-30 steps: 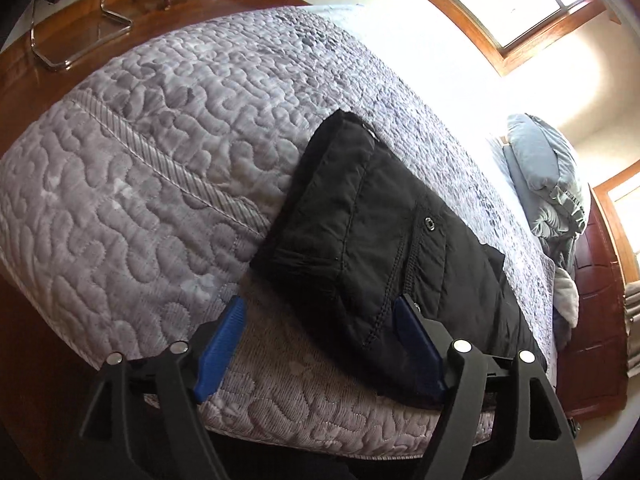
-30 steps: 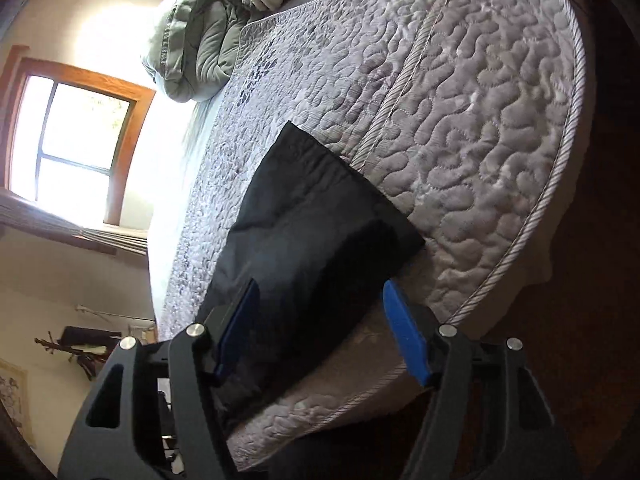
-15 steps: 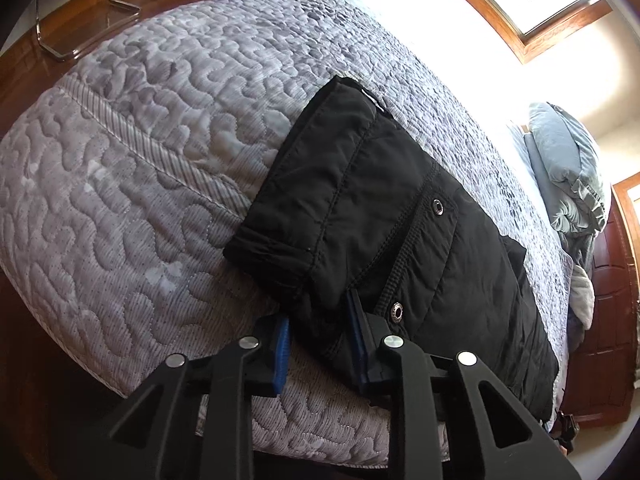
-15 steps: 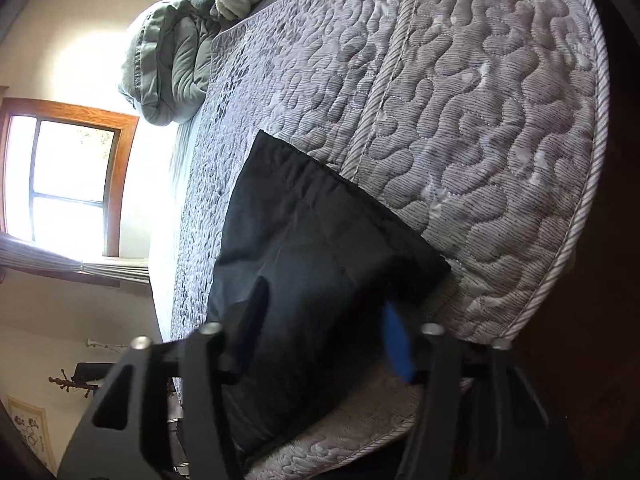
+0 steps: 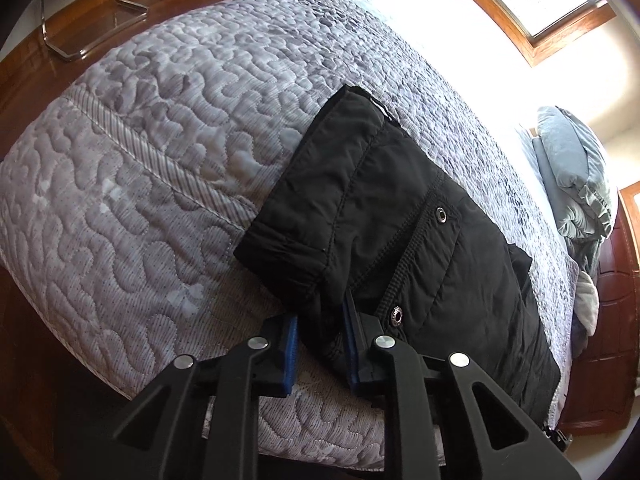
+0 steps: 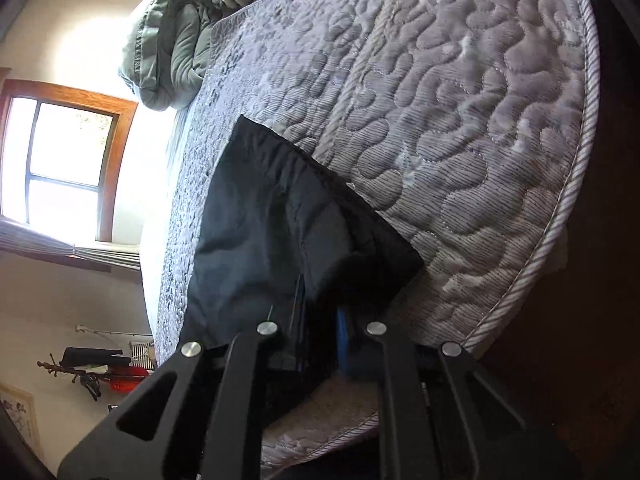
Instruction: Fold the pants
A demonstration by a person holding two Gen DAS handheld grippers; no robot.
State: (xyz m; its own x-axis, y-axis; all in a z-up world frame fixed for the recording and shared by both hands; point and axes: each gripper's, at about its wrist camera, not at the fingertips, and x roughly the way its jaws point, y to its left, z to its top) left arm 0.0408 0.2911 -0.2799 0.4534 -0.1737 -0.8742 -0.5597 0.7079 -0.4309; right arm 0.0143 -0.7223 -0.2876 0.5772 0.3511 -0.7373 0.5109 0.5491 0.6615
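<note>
Both grippers, L (image 5: 318,344) & R (image 6: 320,340), wide 1 s ago, are now clenching jaws on pants (image 5: 400,248) near edge; next fold's getting ready.

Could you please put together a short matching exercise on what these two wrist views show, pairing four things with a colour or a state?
Things:
1. pants
2. quilt
3. left gripper
4. window frame

Descriptions:
A. orange-brown wood
B. black, folded, lying near the edge of the bed
C. grey, with a wavy stitched pattern
D. blue pads closed on the near edge of the fabric

Pairs: 1-B, 2-C, 3-D, 4-A
</note>
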